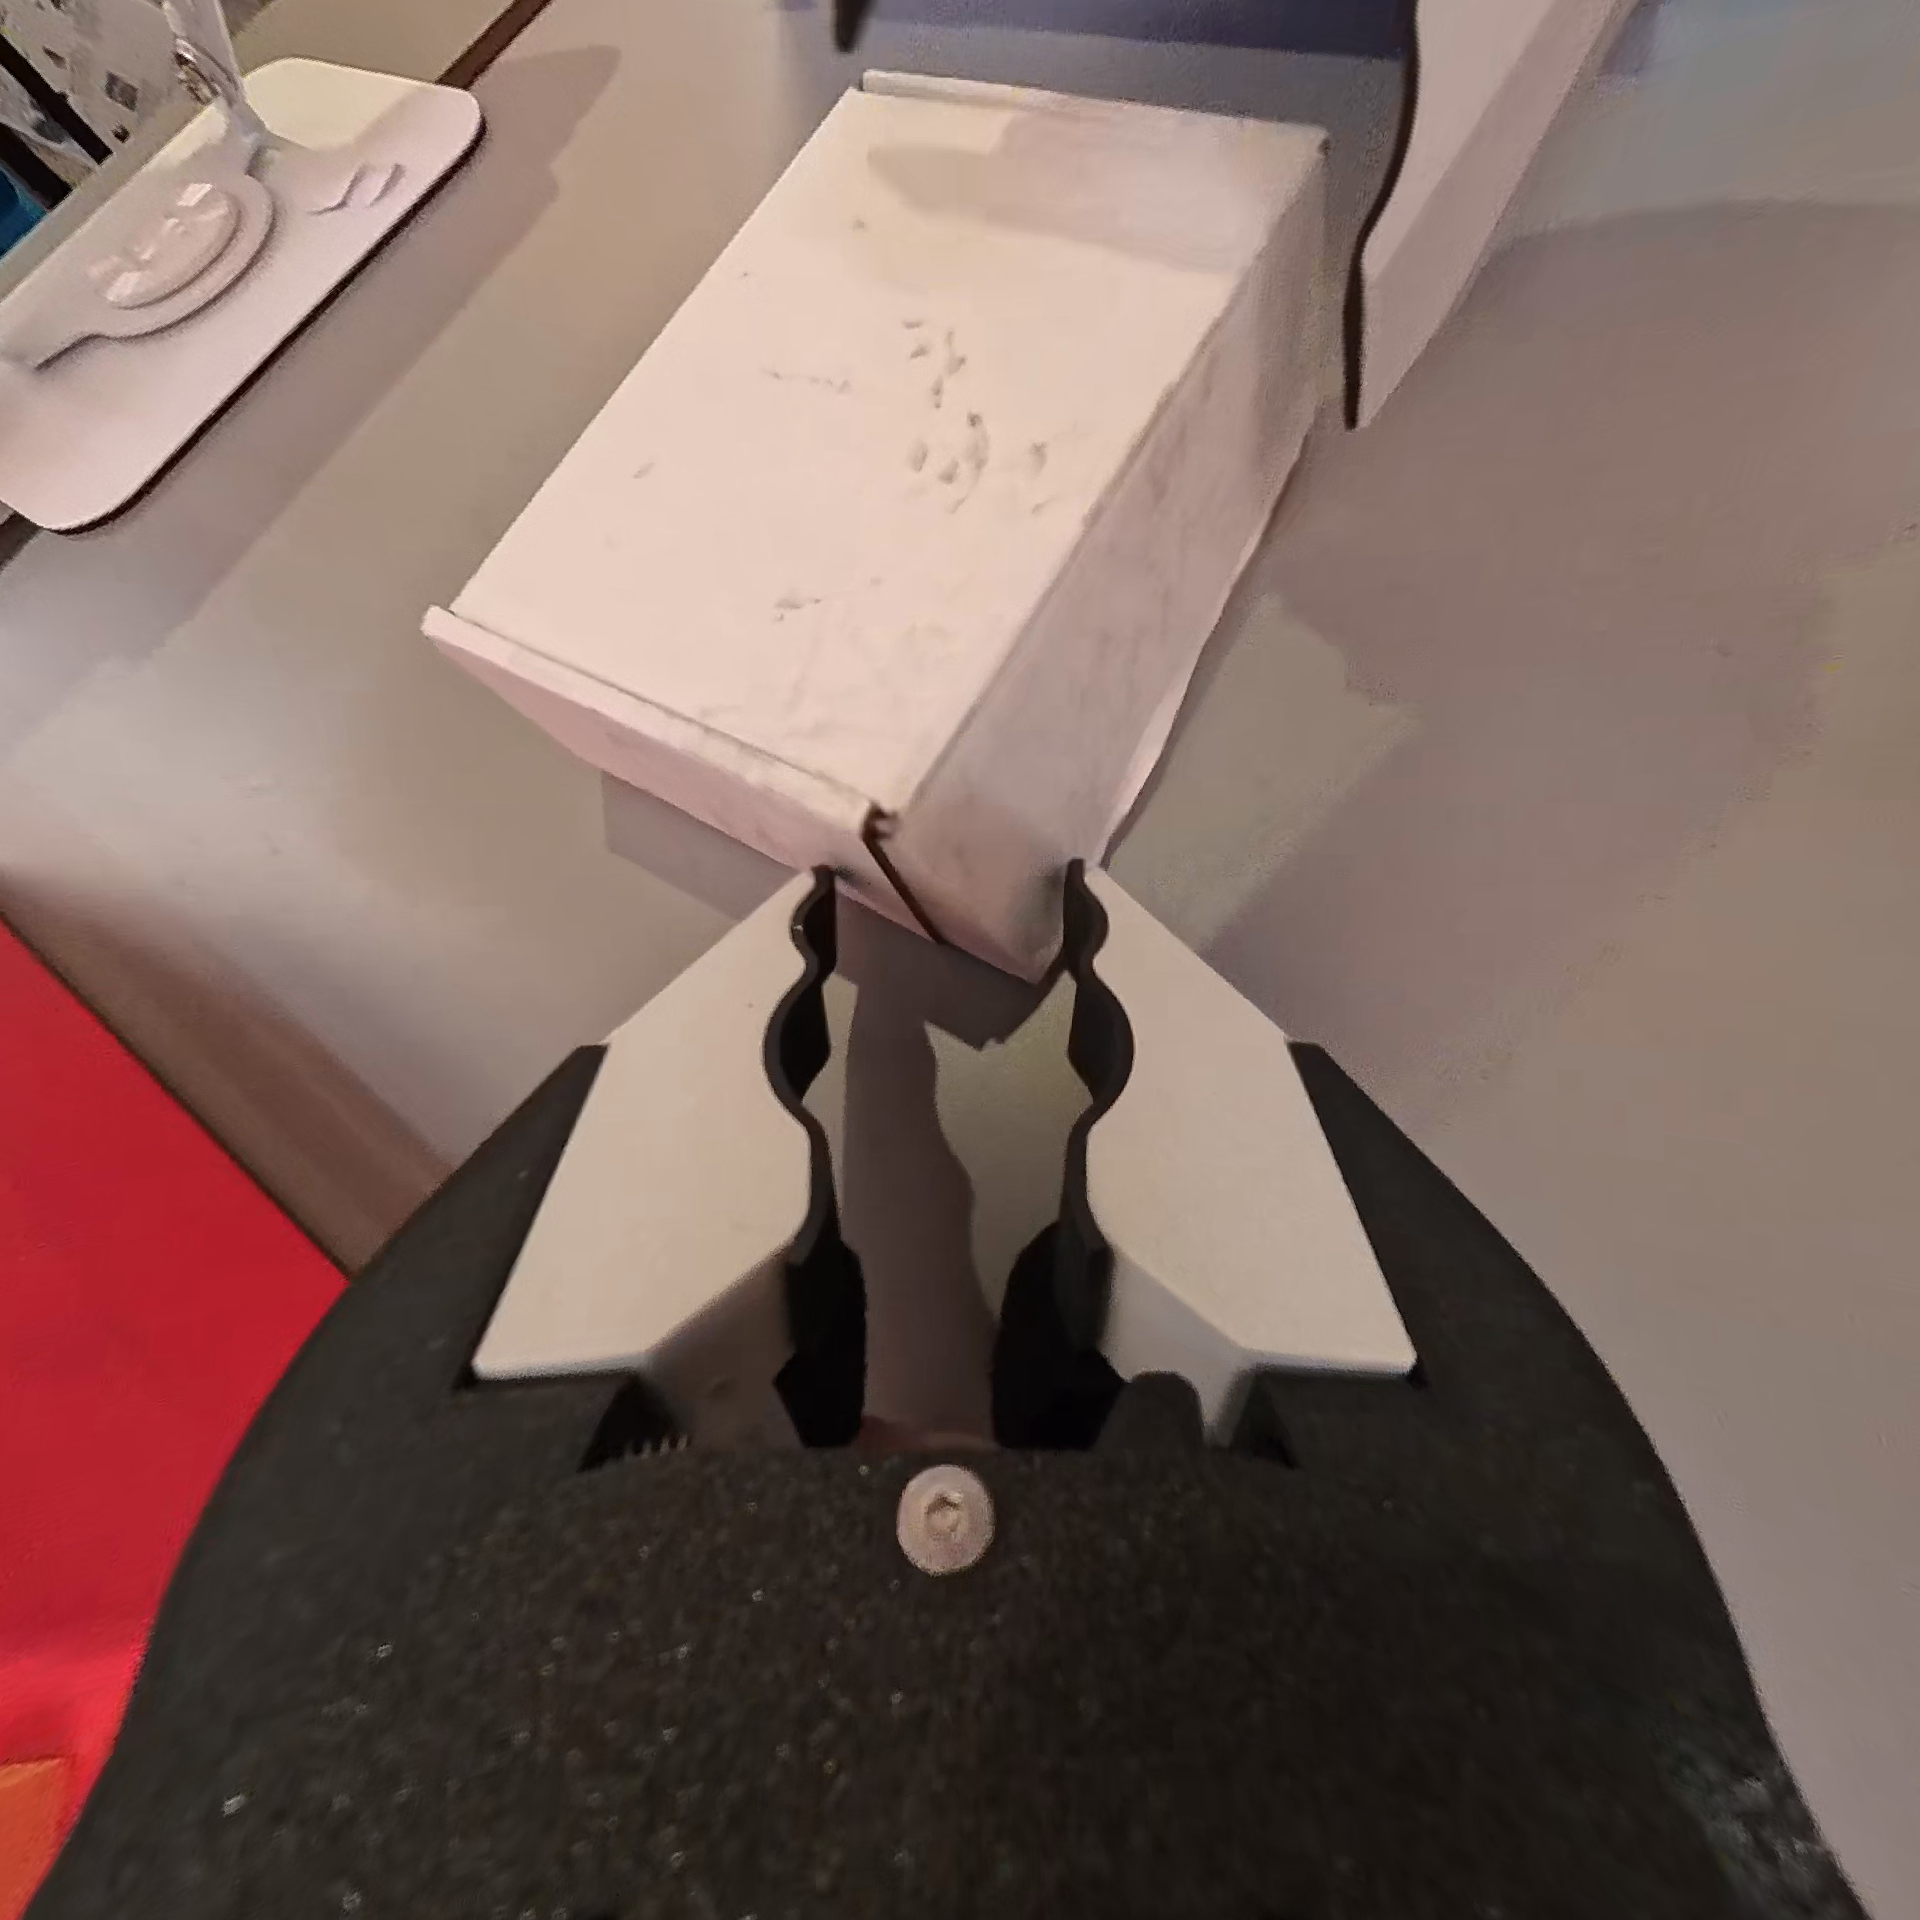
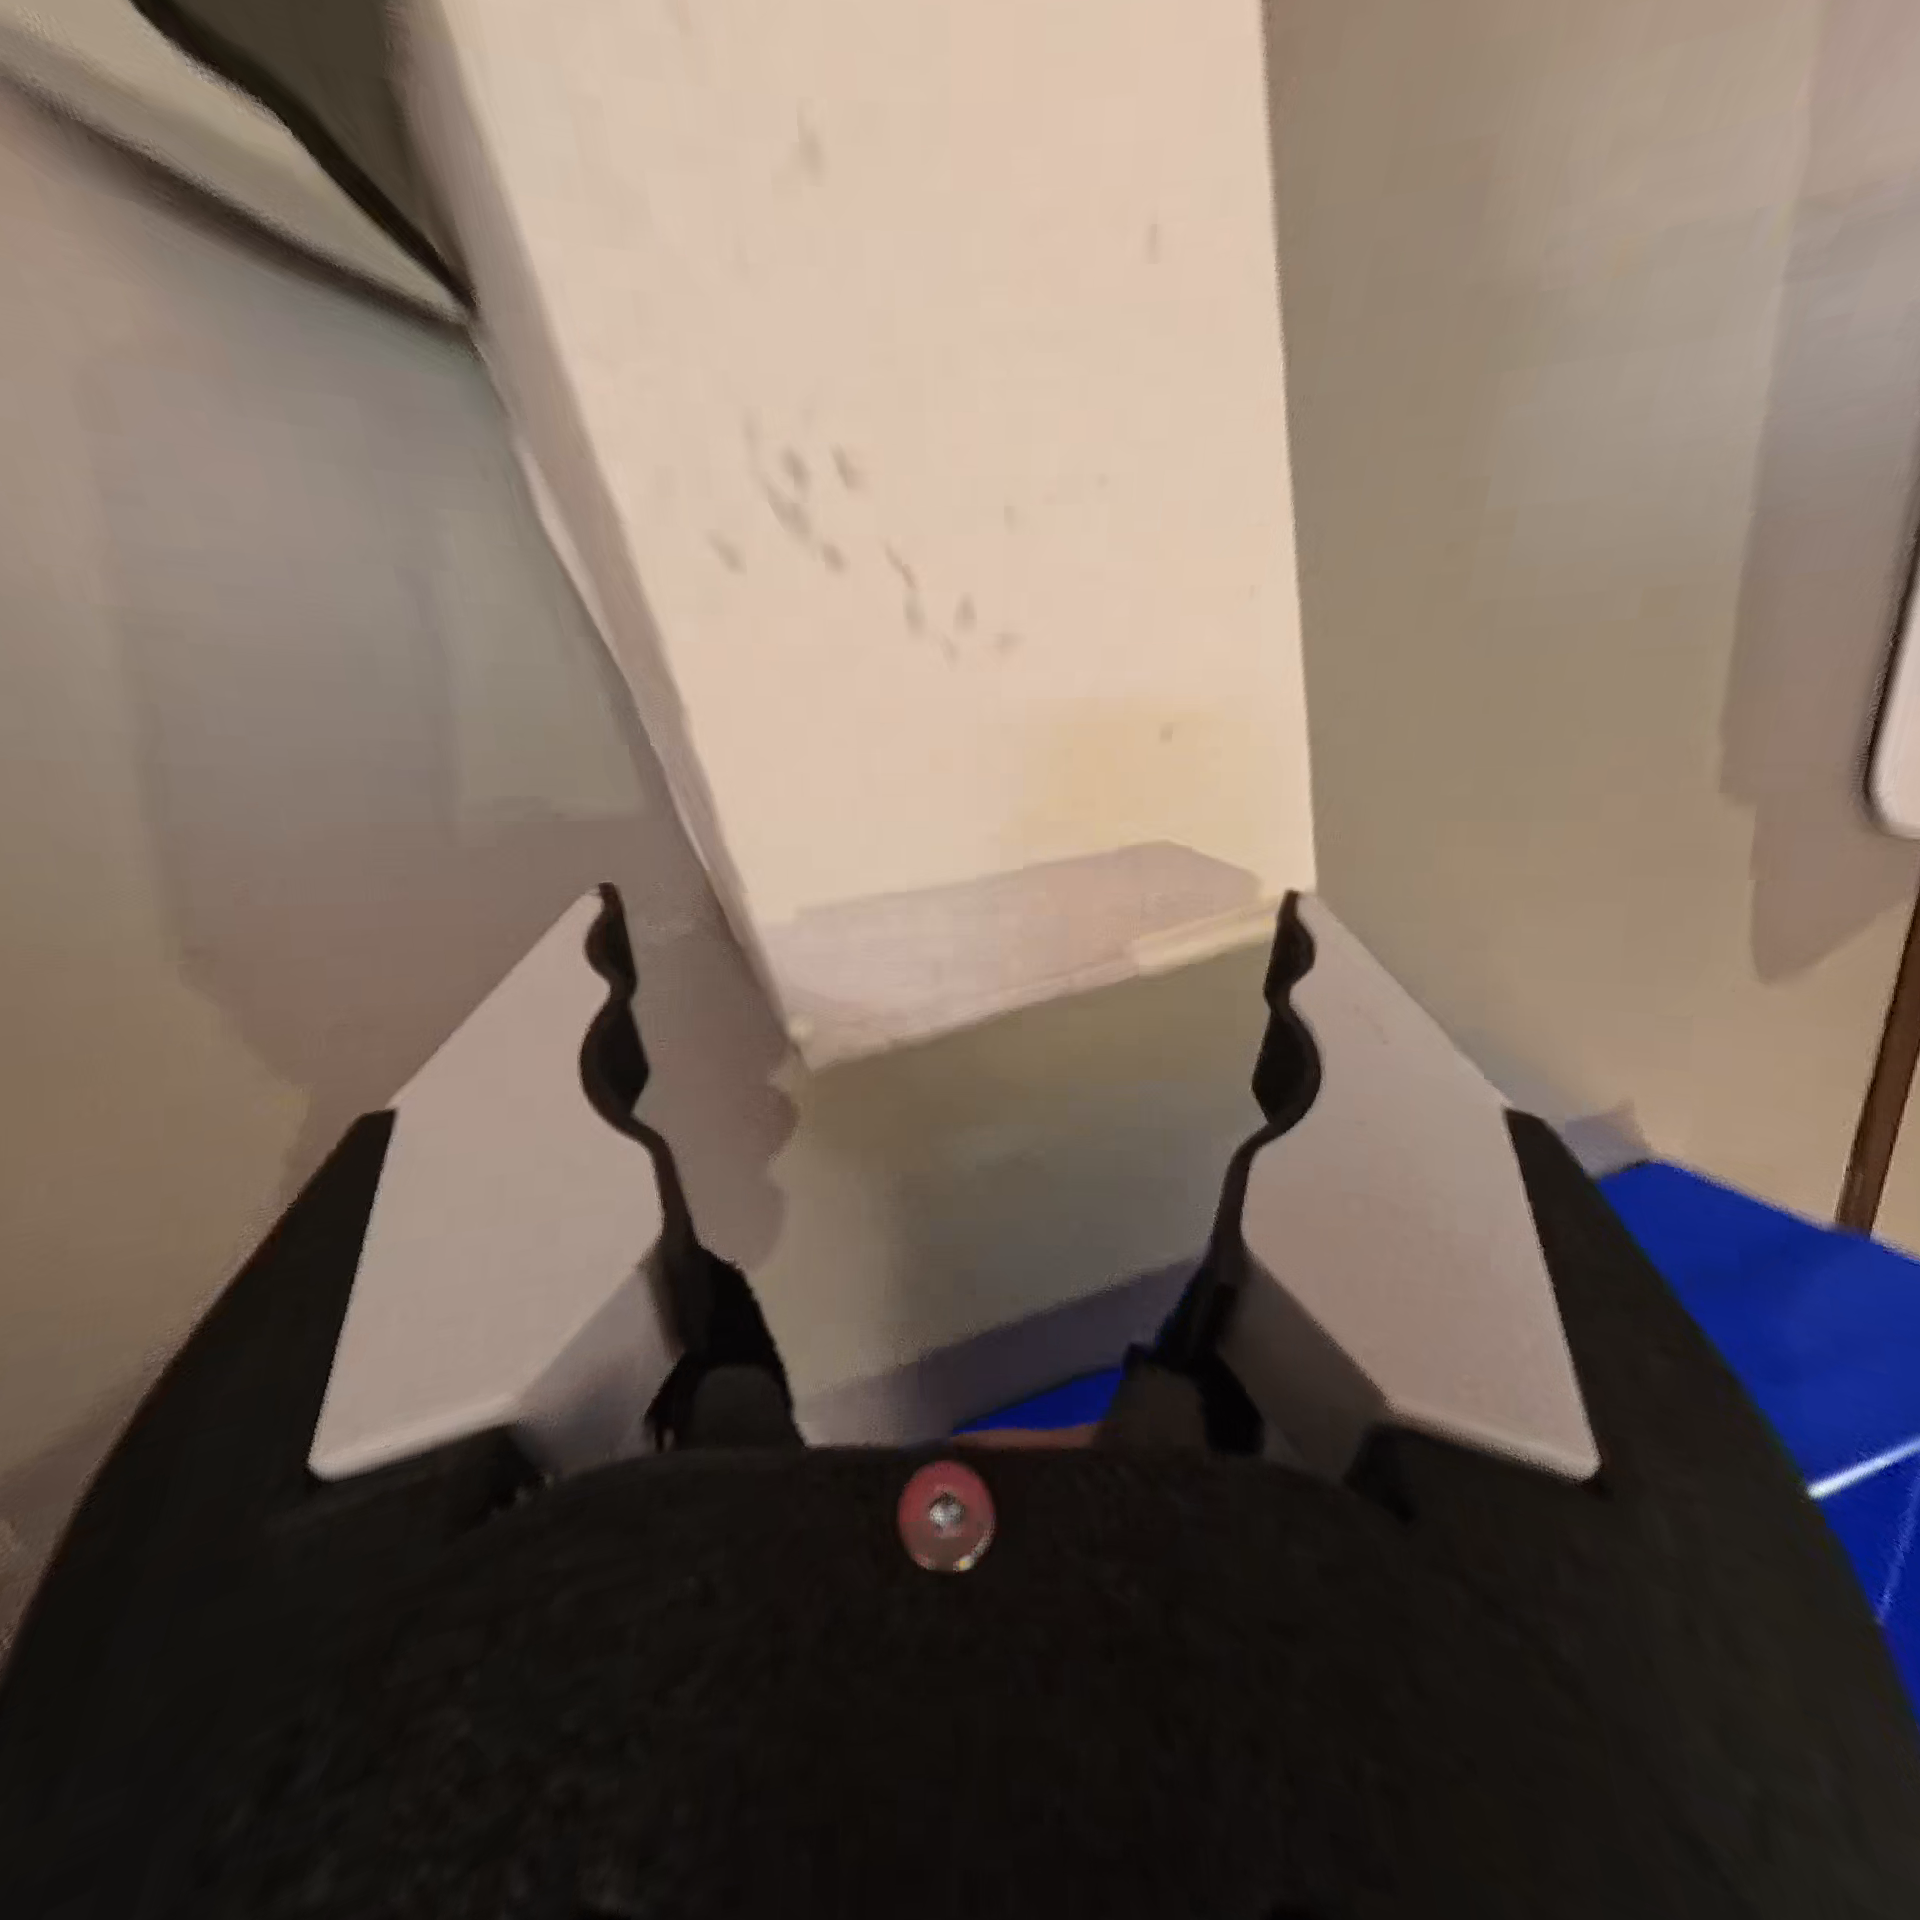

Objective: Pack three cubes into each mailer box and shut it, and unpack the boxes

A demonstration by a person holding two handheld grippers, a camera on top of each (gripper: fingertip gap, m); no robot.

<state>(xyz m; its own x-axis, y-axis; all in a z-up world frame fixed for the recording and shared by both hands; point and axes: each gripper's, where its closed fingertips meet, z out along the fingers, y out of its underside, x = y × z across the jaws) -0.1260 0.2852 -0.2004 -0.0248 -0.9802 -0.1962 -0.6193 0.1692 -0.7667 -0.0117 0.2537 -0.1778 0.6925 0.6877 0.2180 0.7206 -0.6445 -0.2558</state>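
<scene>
A shut white mailer box (image 1: 862, 436), scuffed on its lid, hangs tilted a little above the grey table (image 1: 1558, 831) and casts a shadow under it. My left gripper (image 1: 951, 883) is shut on the box's near bottom corner, one fingertip on each side of it. In the right wrist view the same box (image 2: 935, 416) fills the middle, blurred. My right gripper (image 2: 948, 896) is open wide, with the box's near end between its fingertips and not pinched. No cubes are in view.
A white flat base with a stand (image 1: 208, 260) sits at the far left. A black cable (image 1: 1371, 208) hangs beside a white object (image 1: 1507, 156) at the far right. Red cloth (image 1: 104, 1299) lies at the near left. A blue surface (image 2: 1766, 1299) lies at the right.
</scene>
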